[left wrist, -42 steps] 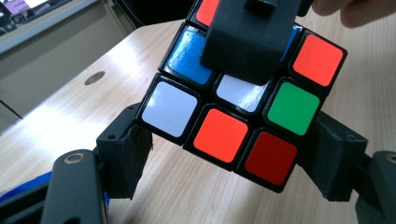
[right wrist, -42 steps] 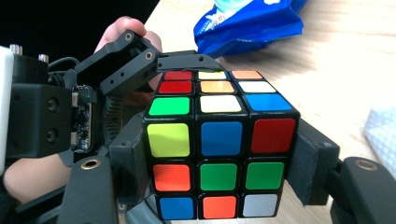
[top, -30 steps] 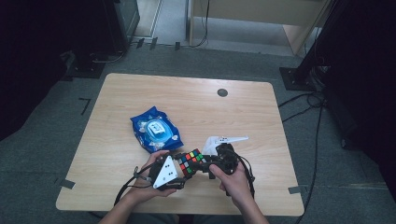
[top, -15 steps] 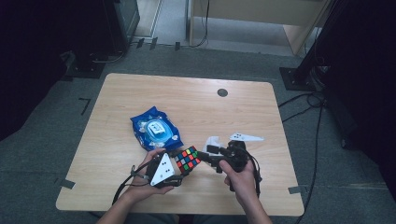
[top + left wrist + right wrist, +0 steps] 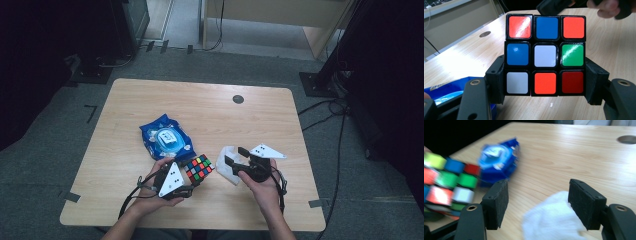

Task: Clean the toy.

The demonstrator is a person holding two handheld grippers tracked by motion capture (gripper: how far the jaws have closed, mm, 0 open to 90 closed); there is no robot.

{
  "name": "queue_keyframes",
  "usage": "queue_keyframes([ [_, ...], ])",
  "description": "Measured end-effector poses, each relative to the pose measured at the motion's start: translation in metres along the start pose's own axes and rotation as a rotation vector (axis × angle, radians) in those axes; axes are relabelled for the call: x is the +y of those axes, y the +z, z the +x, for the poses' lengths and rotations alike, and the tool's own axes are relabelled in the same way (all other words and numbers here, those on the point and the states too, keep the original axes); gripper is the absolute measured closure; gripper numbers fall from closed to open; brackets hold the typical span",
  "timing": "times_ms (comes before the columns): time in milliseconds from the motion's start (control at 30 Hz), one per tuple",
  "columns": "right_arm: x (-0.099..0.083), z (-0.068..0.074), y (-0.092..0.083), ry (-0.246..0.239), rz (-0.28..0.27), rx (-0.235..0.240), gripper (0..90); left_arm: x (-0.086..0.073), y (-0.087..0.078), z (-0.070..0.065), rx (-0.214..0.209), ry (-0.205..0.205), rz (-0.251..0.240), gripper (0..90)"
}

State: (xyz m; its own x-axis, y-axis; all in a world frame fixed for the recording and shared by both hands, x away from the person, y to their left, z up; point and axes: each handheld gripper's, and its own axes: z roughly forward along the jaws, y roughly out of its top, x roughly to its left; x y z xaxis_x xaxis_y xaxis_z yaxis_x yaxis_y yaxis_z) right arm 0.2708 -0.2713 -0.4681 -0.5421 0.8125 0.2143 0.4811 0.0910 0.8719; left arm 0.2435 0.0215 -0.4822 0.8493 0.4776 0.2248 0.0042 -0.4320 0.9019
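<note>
The left hand-held gripper (image 5: 192,176) is clamped on a multicoloured plastic puzzle cube (image 5: 199,169), its two black jaws pressing the cube's opposite sides along the bottom row of squares. In the left gripper view the cube (image 5: 545,55) stands square between the jaws and fills the middle of the frame. The left hand (image 5: 156,187) comes up from the near edge of the light wooden table (image 5: 260,115), the forearm angled inward and the gripper lying low and pointing toward the table's far right.

The right hand-held gripper (image 5: 235,155) has its jaws apart with nothing pressed between them; they have just been closing a little. It sits just to the right of the cube, apart from it, and points left and away from the person. The right hand (image 5: 260,182) grips its body from below, wrist roughly straight. A crumpled white tissue (image 5: 227,167) lies on the table directly beneath and ahead of these jaws; in the right gripper view the tissue (image 5: 551,220) shows low between them.

A blue plastic pack of wet wipes (image 5: 166,140) lies just beyond the left hand-held gripper.
</note>
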Motion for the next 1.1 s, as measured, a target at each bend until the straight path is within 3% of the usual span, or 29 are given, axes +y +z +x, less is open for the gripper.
queue_keyframes([
  [167, -0.010, -0.001, 0.010, -0.095, 0.038, -0.045, 34.7, 0.000, -0.001, 0.001, 0.000, -0.004, -0.001, 34.2],
  [333, -0.017, -0.001, 0.017, -0.134, 0.082, -0.055, 39.4, 0.000, -0.001, 0.001, -0.002, -0.004, -0.002, 34.1],
  [800, -0.030, -0.003, 0.032, -0.144, 0.208, -0.040, 43.9, 0.001, -0.001, 0.001, -0.006, -0.010, 0.001, 34.1],
  [1000, -0.032, -0.002, 0.035, -0.137, 0.253, -0.035, 56.7, 0.001, -0.001, 0.000, -0.015, -0.009, -0.003, 34.2],
  [1100, -0.033, -0.002, 0.036, -0.109, 0.270, -0.032, 63.7, 0.001, -0.001, 0.000, -0.017, -0.006, -0.002, 34.2],
])
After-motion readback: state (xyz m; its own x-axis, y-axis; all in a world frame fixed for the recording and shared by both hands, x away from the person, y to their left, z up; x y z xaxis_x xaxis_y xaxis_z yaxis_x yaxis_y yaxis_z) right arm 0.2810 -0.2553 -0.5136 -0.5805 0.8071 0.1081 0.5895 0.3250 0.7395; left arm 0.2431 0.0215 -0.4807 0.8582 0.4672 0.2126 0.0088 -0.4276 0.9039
